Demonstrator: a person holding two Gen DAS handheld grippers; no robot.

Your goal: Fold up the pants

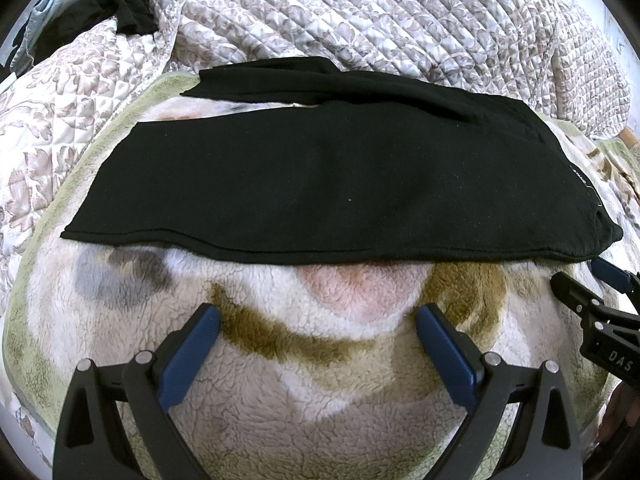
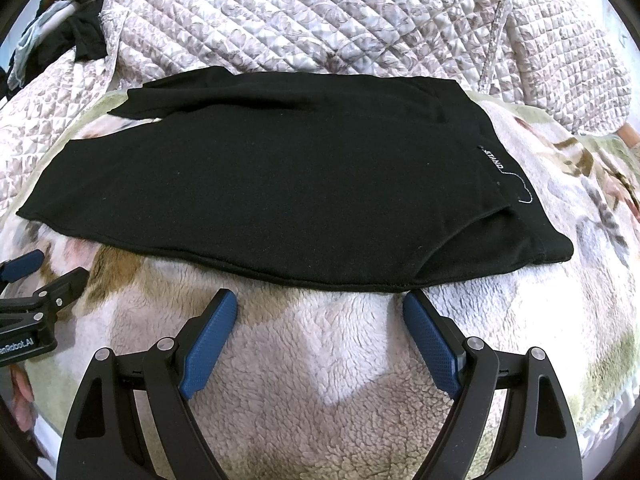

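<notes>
Black pants [image 1: 320,176] lie flat on a fleece blanket, legs to the left and waistband with a small label to the right; they also show in the right wrist view [image 2: 272,184]. My left gripper [image 1: 318,316] is open and empty, just short of the pants' near hem. My right gripper [image 2: 320,304] is open and empty, its fingertips close to the near hem by the waist end. Each gripper shows at the other view's edge: the right one [image 1: 592,292] and the left one [image 2: 44,272].
The patterned fleece blanket [image 1: 320,380] covers the bed under the pants. A quilted floral bedspread [image 1: 360,20] rises behind them. Dark clothes [image 1: 128,4] hang at the far left.
</notes>
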